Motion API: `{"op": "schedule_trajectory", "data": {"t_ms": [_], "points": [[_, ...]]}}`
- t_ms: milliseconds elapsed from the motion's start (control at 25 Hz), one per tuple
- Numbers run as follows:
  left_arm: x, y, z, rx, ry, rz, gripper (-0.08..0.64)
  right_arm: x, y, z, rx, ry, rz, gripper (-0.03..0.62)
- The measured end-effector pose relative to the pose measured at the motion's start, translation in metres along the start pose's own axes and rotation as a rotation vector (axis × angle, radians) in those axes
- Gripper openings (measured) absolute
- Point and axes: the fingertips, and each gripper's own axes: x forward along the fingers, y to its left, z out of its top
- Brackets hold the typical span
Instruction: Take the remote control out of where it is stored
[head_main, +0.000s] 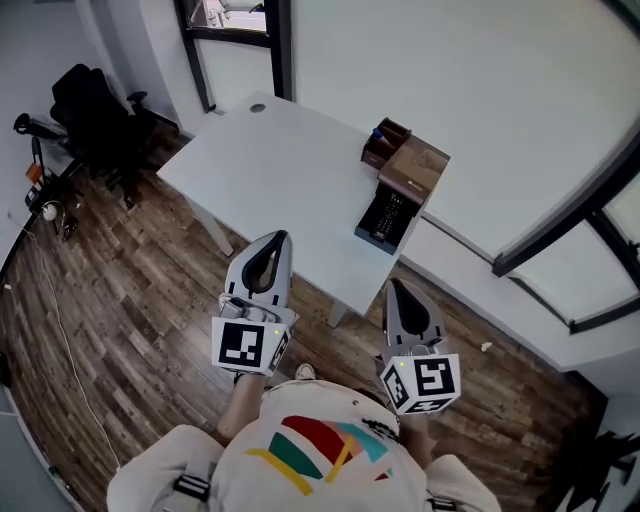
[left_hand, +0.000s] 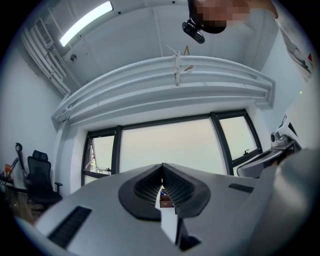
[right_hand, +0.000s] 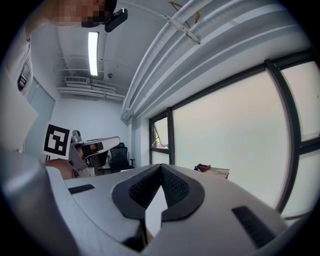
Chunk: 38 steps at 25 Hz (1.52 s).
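Note:
A black remote control (head_main: 388, 217) lies in the open drawer of a wooden desk organizer (head_main: 413, 168) at the right end of a white table (head_main: 280, 170). Both grippers are held in front of the person, short of the table's near edge and well away from the organizer. My left gripper (head_main: 281, 237) is shut with nothing in it, its tip over the table's near edge. My right gripper (head_main: 392, 286) is also shut and empty, over the floor below the drawer. The organizer (right_hand: 213, 171) shows past the right gripper (right_hand: 161, 166), and peeks between the pads of the left gripper (left_hand: 162, 165).
A black office chair (head_main: 95, 115) and some gear stand at the left on the wooden floor (head_main: 130, 290). A white wall with dark window frames (head_main: 560, 225) runs behind the table. The left gripper's marker cube (right_hand: 56, 141) shows in the right gripper view.

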Motion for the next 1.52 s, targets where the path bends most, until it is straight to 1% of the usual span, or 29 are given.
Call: {"op": "schedule_trajectory", "data": {"t_ms": [160,240,320,440,520,760,880,960,1040,1120,1200,1280,1360,1400,1440,1520], "points": [[0.043,-0.006,-0.018,-0.053,0.026,-0.074,0.006,0.02,-0.024,-0.004,0.001,0.029,-0.06,0.002],[0.062,-0.016,-0.031,-0.078,0.054,-0.107,0.006,0.032,-0.041,-0.007,0.012,0.045,-0.07,0.002],[0.079,-0.021,-0.046,-0.098,0.087,-0.118,0.006,0.046,-0.056,-0.015,0.032,0.069,-0.066,0.002],[0.105,-0.021,-0.064,-0.11,0.132,-0.097,0.006,0.073,-0.077,-0.028,0.055,0.098,-0.033,0.002],[0.127,-0.024,-0.071,-0.112,0.151,-0.091,0.006,0.094,-0.097,-0.029,0.062,0.103,-0.013,0.002],[0.186,-0.04,-0.073,-0.136,0.135,-0.086,0.006,0.14,-0.156,-0.017,0.08,0.088,0.01,0.002],[0.217,-0.047,-0.089,-0.127,0.15,-0.085,0.006,0.155,-0.17,-0.008,0.02,0.039,0.074,0.002],[0.234,-0.052,-0.103,-0.128,0.169,-0.075,0.006,0.164,-0.182,-0.008,-0.041,0.03,0.084,0.002],[0.248,-0.058,-0.111,-0.136,0.174,-0.06,0.006,0.171,-0.196,-0.011,-0.071,0.035,0.087,0.002],[0.261,-0.062,-0.115,-0.128,0.175,-0.046,0.006,0.179,-0.209,-0.014,-0.047,0.036,0.108,0.002],[0.272,-0.067,-0.12,-0.104,0.194,-0.038,0.006,0.187,-0.222,-0.021,-0.007,0.036,0.133,0.002],[0.282,-0.071,-0.129,-0.075,0.242,-0.032,0.006,0.194,-0.236,-0.03,0.006,0.043,0.147,0.002],[0.289,-0.074,-0.137,-0.073,0.287,-0.022,0.008,0.2,-0.245,-0.039,0.005,0.059,0.161,0.002],[0.291,-0.076,-0.141,-0.088,0.308,-0.019,0.017,0.201,-0.247,-0.042,0.011,0.067,0.172,0.002],[0.292,-0.078,-0.147,-0.11,0.337,-0.026,0.064,0.202,-0.248,-0.045,0.021,0.074,0.182,0.002],[0.292,-0.087,-0.164,-0.15,0.418,-0.062,0.199,0.2,-0.249,-0.049,0.045,0.089,0.194,0.002]]}}
